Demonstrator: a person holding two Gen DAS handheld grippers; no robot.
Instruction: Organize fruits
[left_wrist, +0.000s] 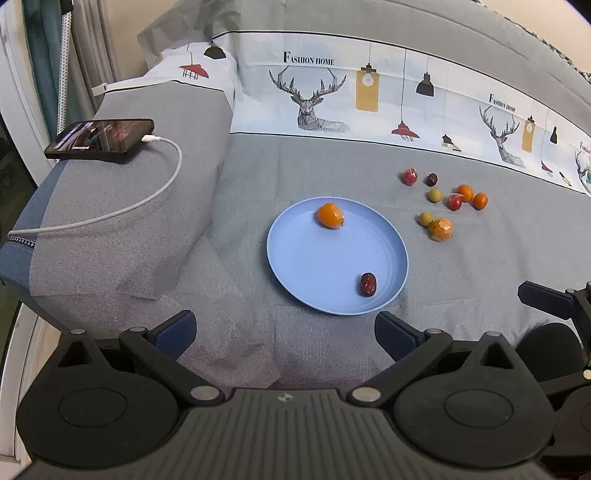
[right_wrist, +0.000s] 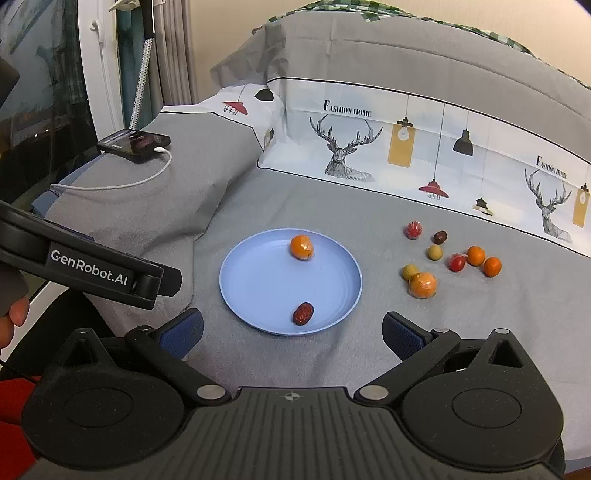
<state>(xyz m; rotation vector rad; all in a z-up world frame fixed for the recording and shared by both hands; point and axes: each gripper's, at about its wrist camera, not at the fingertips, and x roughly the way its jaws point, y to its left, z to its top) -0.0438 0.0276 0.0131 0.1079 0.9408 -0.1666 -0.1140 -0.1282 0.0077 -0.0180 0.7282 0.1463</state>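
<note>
A light blue plate (left_wrist: 306, 266) (right_wrist: 258, 284) lies on the grey bedspread. On it sit an orange fruit (left_wrist: 330, 215) (right_wrist: 301, 247) at the far side and a dark red date (left_wrist: 368, 284) (right_wrist: 303, 313) near the front rim. To the plate's right, several small fruits lie loose on the cloth: a wrapped orange one (left_wrist: 440, 229) (right_wrist: 423, 285), green ones (left_wrist: 435, 195) (right_wrist: 435, 252), red ones (left_wrist: 409, 176) (right_wrist: 413, 229) and small oranges (left_wrist: 480, 200) (right_wrist: 492, 266). My left gripper (left_wrist: 286, 330) stands open and empty just short of the plate. My right gripper (right_wrist: 293, 334) is open too, with nothing between its fingers.
A black phone (left_wrist: 99, 139) (right_wrist: 135, 144) with a white charging cable (left_wrist: 155, 195) rests on a raised grey cushion at the left. A deer-print pillow band (left_wrist: 369, 92) (right_wrist: 406, 147) runs behind the fruits. The left gripper's body (right_wrist: 88, 266) and a hand appear at the right view's left edge.
</note>
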